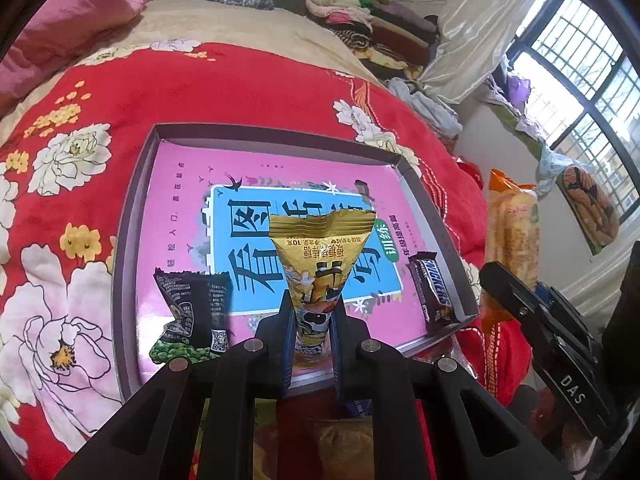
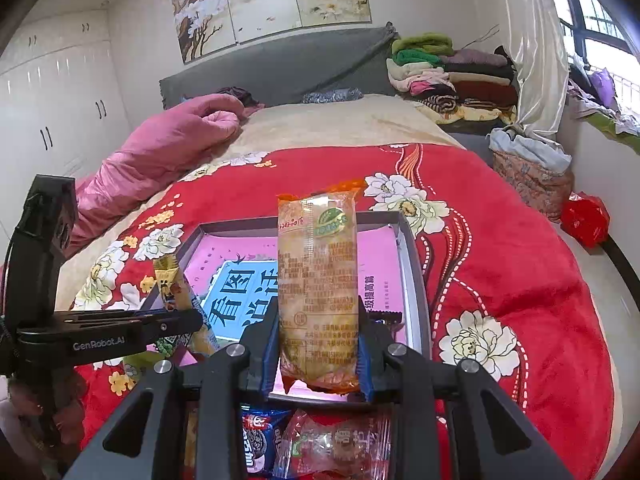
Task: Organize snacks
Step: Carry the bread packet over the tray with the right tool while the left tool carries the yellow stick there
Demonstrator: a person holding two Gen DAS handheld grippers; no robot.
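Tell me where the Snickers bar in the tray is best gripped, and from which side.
Grip the Snickers bar across its narrow width near mid-length, coming straight down. It lies flat and lengthwise along the tray's right wall, so a side approach looks blocked. Both grippers are full now: left holds the gold packet.

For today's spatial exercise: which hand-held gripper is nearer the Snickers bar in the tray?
Right. It hangs over the tray's right side beside the Snickers bar; the left is at the tray's middle.
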